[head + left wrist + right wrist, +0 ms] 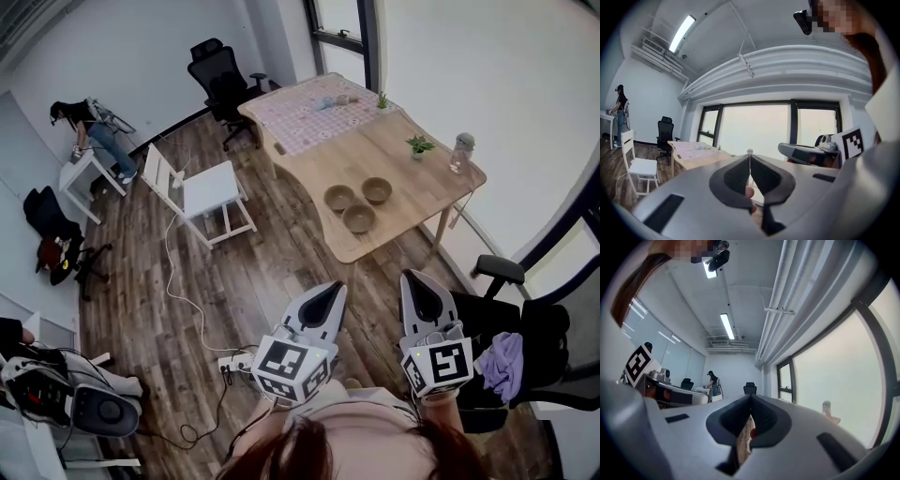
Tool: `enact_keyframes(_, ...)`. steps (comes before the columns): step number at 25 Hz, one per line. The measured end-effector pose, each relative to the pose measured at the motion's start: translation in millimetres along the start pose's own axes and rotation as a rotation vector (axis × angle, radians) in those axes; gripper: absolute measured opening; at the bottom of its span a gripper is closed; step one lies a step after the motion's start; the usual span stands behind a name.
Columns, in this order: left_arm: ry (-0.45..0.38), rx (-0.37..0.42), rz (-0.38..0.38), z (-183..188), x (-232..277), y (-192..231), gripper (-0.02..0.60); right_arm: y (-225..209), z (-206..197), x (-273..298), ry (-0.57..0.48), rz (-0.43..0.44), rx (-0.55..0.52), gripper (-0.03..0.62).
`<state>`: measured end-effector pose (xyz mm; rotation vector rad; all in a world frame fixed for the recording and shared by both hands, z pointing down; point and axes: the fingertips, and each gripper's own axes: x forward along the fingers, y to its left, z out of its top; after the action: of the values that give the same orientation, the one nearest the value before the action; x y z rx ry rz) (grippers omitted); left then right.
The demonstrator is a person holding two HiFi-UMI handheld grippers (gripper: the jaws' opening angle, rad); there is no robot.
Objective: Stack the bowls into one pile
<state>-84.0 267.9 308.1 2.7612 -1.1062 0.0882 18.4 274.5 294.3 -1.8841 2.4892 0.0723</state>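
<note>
**Head view.**
- Light wooden table (412,183), far right of the room.
- Three round brown bowls, unstacked, sit close together in a triangle towards the table's near edge. They are the left bowl (339,197), the right bowl (377,190) and the nearest bowl (359,218).
- Pink patterned cloth (309,114) covers the table's far end.
- Small green potted plant (419,144) and clear bottle (461,152) stand near the right edge.
- White slatted chair (202,192) stands left of the table, with a black office chair (220,73) farther off.
- Person (94,131) bends over a white desk at far left.
- Grey left gripper (322,303) and grey right gripper (427,298), each with a marker cube, are side by side in the near foreground. Both are well apart from the bowls.

**Left gripper view.**
- Left gripper (750,161): dark jaws closed against each other, nothing between them.
- The table (693,152) lies ahead to the left.
- The right gripper (806,152) is alongside at right.

**Right gripper view.**
- Right gripper (750,404): jaws pressed together, holding nothing.
- The clear bottle (827,408) shows at right against the window.
- The person (712,379) stands at the far end of the room.
</note>
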Motion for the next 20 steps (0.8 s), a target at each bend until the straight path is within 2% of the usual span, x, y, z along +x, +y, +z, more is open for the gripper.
enact_keyframes(11,0.017,0.002,0.008,0,26,4,0.011,-23,-7,24,-0.027,0.032,0.02,-0.002)
enact_keyframes(20,0.013,0.013,0.009,6,55,33,0.011,-37,-13,59,-0.008,0.023,-0.012,-0.002)
